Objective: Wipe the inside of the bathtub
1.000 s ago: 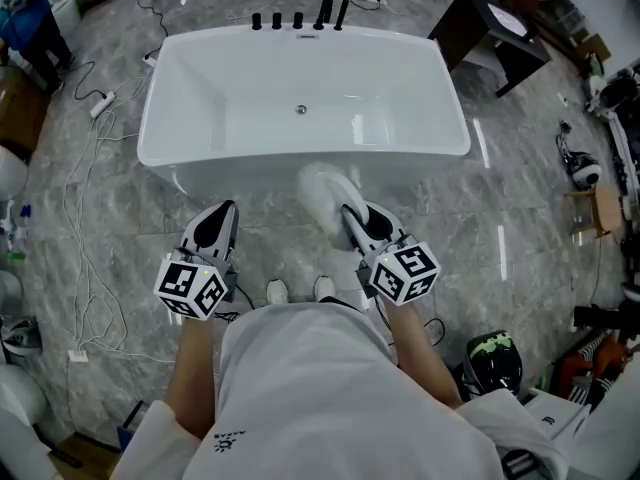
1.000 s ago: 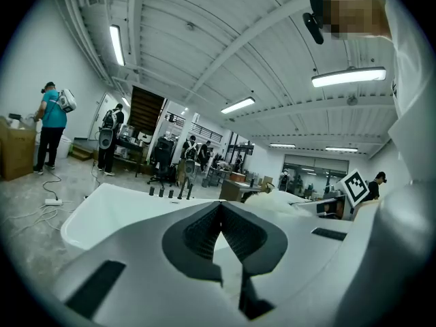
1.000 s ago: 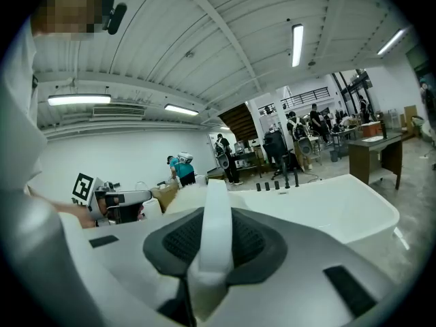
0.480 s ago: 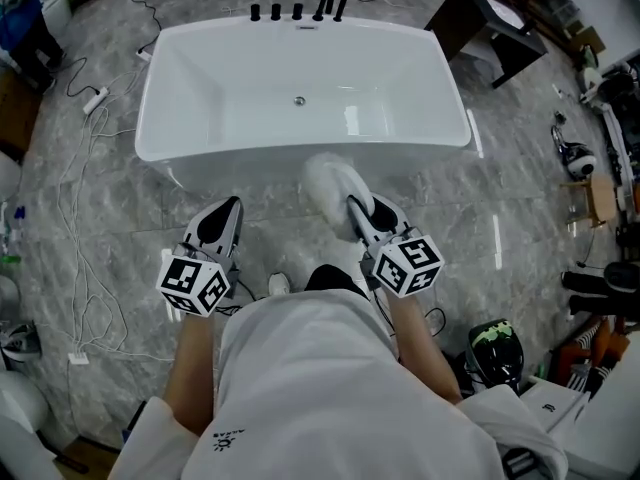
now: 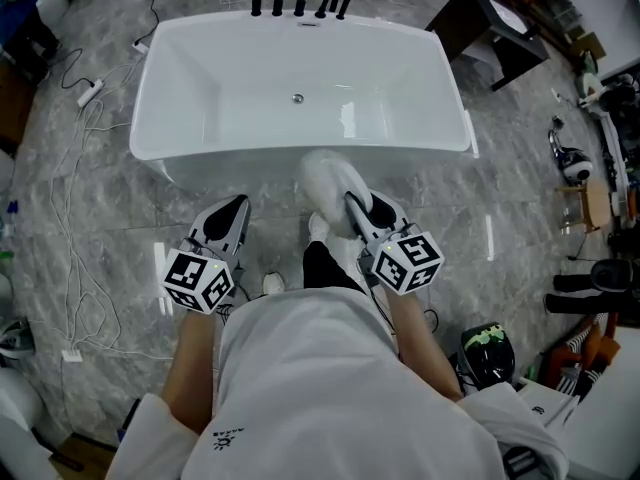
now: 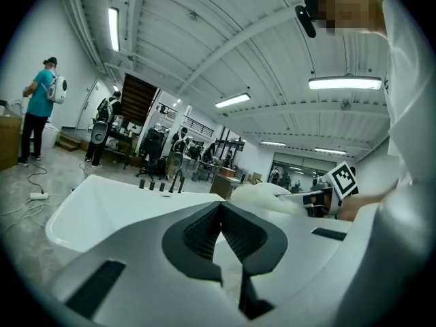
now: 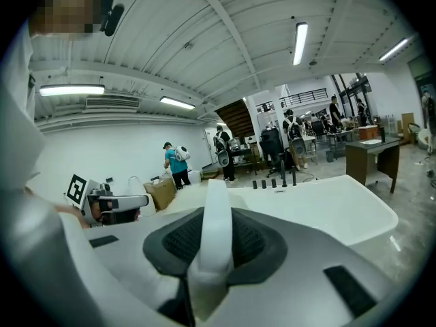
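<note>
Head view, cloth point(image 5: 325, 180) in right tongs point(image 5: 353, 204)

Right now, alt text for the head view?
Seen from above, a person stands before an empty white bathtub, not yet reaching in. The right tool grips a white cloth near the tub's front rim; the left tool is shut on nothing.

White power strip point(image 5: 90, 92) lies on the marble floor point(image 5: 520, 198) at your left. Dark table point(image 5: 487, 30) stands far right. Black helmet point(image 5: 488, 356) sits near your right elbow.

Black fittings point(image 5: 298, 8) on the bathtub point(image 5: 200, 88) rim, perhaps taps, are unclear.
</note>
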Demonstrator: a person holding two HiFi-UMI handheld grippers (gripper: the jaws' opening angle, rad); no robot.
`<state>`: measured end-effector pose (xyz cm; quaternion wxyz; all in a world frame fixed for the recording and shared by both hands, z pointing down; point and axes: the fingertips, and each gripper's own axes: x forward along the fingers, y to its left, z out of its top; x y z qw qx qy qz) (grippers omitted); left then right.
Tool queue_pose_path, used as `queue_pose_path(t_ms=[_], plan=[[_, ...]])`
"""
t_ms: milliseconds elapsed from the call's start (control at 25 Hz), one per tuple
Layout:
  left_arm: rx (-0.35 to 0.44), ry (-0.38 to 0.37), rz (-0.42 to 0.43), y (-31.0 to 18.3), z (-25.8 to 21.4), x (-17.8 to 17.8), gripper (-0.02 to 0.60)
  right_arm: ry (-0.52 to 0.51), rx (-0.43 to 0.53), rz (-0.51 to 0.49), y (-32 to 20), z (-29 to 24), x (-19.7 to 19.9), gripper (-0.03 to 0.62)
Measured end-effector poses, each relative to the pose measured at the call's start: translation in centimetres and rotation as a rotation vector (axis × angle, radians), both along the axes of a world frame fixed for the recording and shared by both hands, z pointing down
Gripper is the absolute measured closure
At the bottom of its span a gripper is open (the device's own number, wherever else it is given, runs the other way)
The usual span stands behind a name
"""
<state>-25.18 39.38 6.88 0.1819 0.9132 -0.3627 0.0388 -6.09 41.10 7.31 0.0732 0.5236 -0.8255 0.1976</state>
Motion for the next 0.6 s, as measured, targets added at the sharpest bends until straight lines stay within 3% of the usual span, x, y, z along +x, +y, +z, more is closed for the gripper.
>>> queue_pose_path(t_ms=[280,600], plan=[[-0.018,-0.02,-0.026,-4.3,0.9,2.4,0.571,-0.027,-0.018,-0.048,-5.3,1.5,1.8,0.494],[-0.065,-0.027,-0.065,-12.4,1.1,8.0,0.571,-0.039,-0.04,-0.139,-14.7,1.7,6.4,0.496]])
